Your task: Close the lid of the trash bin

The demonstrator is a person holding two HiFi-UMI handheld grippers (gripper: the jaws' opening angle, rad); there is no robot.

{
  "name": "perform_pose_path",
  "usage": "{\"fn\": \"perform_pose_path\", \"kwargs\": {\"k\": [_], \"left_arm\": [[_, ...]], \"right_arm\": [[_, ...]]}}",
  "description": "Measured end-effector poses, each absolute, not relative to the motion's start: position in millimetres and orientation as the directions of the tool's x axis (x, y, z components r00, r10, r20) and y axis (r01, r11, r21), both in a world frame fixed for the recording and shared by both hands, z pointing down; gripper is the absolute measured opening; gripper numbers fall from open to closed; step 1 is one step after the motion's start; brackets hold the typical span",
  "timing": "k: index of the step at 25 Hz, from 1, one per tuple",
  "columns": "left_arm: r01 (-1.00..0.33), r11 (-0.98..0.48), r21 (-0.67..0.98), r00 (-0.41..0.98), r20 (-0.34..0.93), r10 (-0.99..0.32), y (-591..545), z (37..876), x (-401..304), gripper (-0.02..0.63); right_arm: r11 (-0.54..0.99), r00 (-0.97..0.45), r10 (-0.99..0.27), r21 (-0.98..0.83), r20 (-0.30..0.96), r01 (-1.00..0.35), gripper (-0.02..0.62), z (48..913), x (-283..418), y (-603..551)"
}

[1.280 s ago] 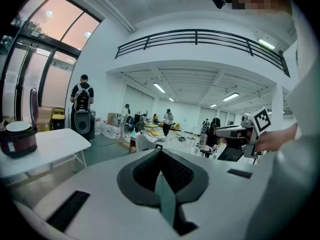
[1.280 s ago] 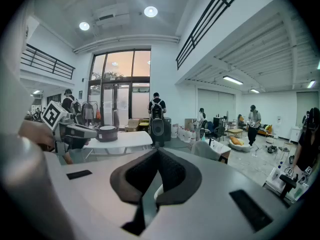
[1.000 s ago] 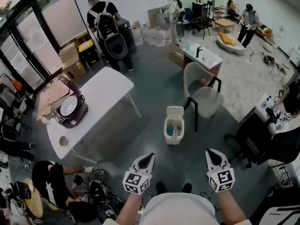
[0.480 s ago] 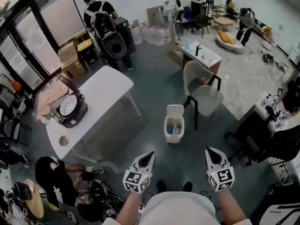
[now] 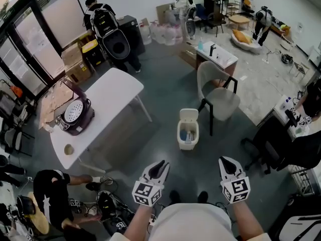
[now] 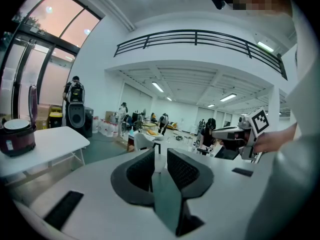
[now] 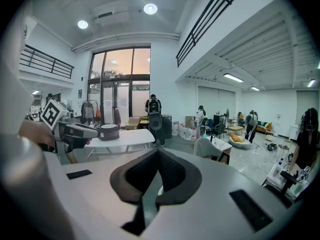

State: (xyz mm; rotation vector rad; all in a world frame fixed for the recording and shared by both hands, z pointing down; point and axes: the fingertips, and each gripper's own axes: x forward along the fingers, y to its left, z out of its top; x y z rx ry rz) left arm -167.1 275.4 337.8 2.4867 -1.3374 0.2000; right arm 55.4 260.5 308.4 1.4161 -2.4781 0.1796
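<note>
Because the bin stands out on the floor well ahead, both claws are held close in front of the body, pointing forward and a little down. This reads as a carrying pose more than a reach. The left claw (image 5: 159,165) is opening: its pads stand a narrow gap apart with nothing between them, only the far room showing through. I judge this a loosening in readiness, since a lid wants a push or a light nip, not a hard hold. The right claw (image 5: 226,162) has its tips together and grips nothing; it reads as the spare.

Further out, the bin (image 5: 187,134) sits on bare grey floor, well apart from both claws. Its lid (image 5: 188,115) stands raised at the far edge, so the open mouth faces the person. Something bluish lies inside, too small to name. With the hinge on the far side, the lid has to be tipped back toward the person, which suits coming at it from this side. The task looks to be at its very start: the gap must be closed first.

Left of the bin, the white desk (image 5: 108,104) carries a cooker (image 5: 75,117) with its own top up. Just beyond the bin on the right stands a chair (image 5: 216,97), near but not touching. Its front leg is the thing to mind on that side.
</note>
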Motion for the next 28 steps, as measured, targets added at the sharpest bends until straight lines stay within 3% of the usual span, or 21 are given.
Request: {"fn": "perform_pose_path", "kwargs": {"k": [10, 28], "left_arm": [[-0.808, -0.551, 0.207, 0.589, 0.267, -0.763, 282, 339, -186, 0.135], [-0.782, -0.581, 0.228, 0.624, 0.293, -0.725, 282, 363, -225, 0.138]], "right_arm": [[0.49, -0.457, -0.831, 0.03, 0.318, -0.871, 0.012, 315, 32, 267], [0.423, -0.386, -0.847, 0.022, 0.366, -0.906, 0.012, 335, 2, 274]]}}
